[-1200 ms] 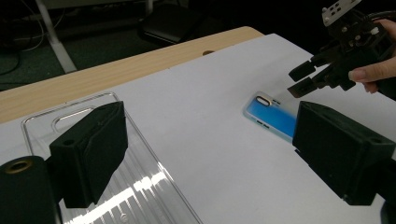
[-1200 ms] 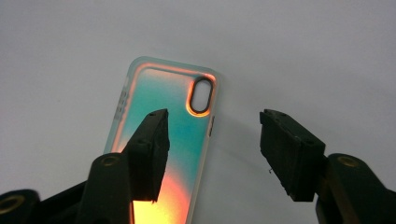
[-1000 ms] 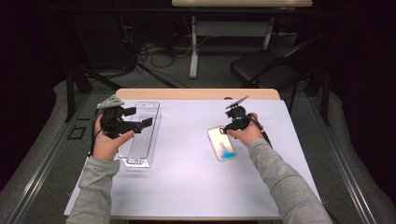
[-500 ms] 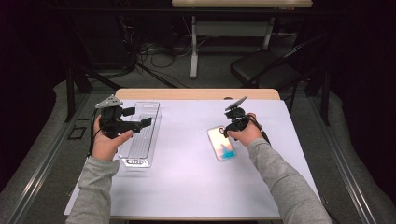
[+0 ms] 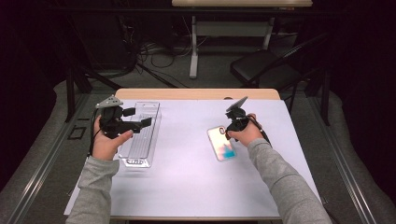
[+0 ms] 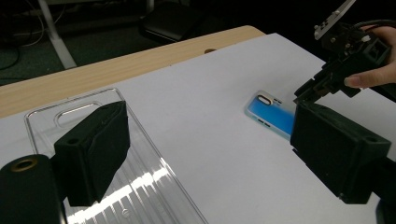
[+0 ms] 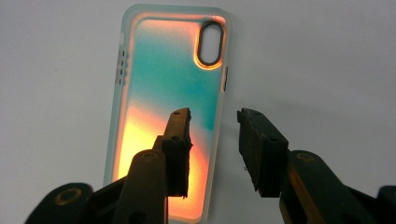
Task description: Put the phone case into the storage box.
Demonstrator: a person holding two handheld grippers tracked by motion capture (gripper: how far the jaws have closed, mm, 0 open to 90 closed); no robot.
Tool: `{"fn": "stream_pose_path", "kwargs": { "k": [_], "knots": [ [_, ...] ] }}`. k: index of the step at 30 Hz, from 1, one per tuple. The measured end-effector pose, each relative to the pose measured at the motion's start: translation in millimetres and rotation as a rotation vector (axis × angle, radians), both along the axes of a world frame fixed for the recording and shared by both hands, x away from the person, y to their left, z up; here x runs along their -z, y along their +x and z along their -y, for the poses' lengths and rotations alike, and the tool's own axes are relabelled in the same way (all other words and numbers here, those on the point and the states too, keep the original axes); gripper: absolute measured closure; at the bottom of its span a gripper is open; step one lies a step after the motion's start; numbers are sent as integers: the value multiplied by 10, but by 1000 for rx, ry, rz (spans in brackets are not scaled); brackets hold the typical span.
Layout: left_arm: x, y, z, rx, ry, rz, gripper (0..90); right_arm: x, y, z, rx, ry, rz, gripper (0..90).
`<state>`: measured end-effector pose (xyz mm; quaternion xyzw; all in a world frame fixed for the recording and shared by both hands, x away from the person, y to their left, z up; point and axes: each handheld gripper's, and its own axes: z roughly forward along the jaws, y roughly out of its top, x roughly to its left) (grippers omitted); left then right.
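Phone case [image 7: 170, 93] unmoved; right tool [image 7: 212, 123] jaws closing.

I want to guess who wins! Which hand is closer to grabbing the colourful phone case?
The right one, probably. The right gripper hangs just over the colourful phone case, one jaw on each side of its edge, and they have just been closing. The left gripper sits over the clear tray.

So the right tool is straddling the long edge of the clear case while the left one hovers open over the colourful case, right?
Swapped cases. The right gripper view shows the right tool, jaws just closing, straddling the long edge of the colourful case. The left tool hovers open over the clear case, as the left gripper view shows.
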<state>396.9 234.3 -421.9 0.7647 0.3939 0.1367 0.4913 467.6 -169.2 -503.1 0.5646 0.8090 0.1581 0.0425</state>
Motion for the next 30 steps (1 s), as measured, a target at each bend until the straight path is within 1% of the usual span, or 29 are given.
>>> {"fn": "stream_pose_path", "kwargs": {
  "k": [1, 2, 3, 4, 5, 6, 7, 8, 9, 14, 15, 17, 18, 19, 20, 21, 22, 23, 24, 26, 28, 29, 30],
  "knots": [
    [1, 0, 3, 0, 1, 0, 122, 16, 0, -2, 0, 7, 8, 647],
    [3, 1, 5, 0, 1, -1, 122, 26, 4, -13, 0, -4, 6, 653],
    [4, 0, 7, -1, 3, -2, 122, -33, 13, -30, -14, -88, -50, 657],
    [4, 0, 8, -1, 3, -3, 122, 7, 12, -42, -8, -33, 4, 657],
    [4, 0, 7, -1, 2, -3, 122, -7, 17, -55, -12, -31, -2, 663],
    [4, 0, 7, -1, 2, -3, 122, -26, 24, -72, -18, -43, -16, 666],
    [3, -1, 3, 0, 1, -2, 122, -11, 22, -97, -10, -33, -3, 669],
    [3, -1, 3, 0, 1, -2, 122, -12, 22, -119, -2, -39, -14, 676],
    [1, -3, -4, 0, 0, -2, 122, -2, 31, -127, -12, -41, -11, 684],
    [4, -4, -12, -4, -1, -2, 122, 44, 59, -138, -1, -54, -25, 702],
    [5, -3, -13, -5, -2, -2, 122, 72, 71, -136, 21, -53, -41, 707],
    [6, -2, -15, -5, -1, -3, 122, 93, 87, -125, 30, -57, -54, 717],
    [7, -1, -16, -5, -1, -4, 122, 112, 99, -111, 22, -51, -45, 720],
    [8, 0, -16, -6, -1, -4, 122, 103, 108, -110, 30, -69, -66, 727],
    [8, 0, -16, -6, -1, -4, 122, 103, 108, -110, 30, -69, -66, 727],
    [10, 1, -20, -7, 0, -6, 122, 132, 119, -100, 45, -54, -57, 734],
    [11, 1, -22, -7, 0, -6, 122, 136, 122, -99, 55, -53, -66, 738],
    [12, 1, -23, -9, -1, -6, 122, 149, 129, -93, 50, -48, -58, 741],
    [12, 1, -23, -9, -1, -6, 122, 145, 130, -97, 65, -48, -76, 745],
    [13, 2, -31, -10, -3, -6, 122, 160, 135, -101, 67, -43, -72, 752],
    [13, 2, -33, -11, -3, -6, 122, 162, 137, -108, 69, -50, -83, 762],
    [13, 2, -36, -10, -4, -8, 122, 171, 137, -110, 74, -44, -81, 767],
    [13, 1, -36, -10, -3, -7, 122, 169, 142, -110, 68, -56, -89, 774]
  ]
}}
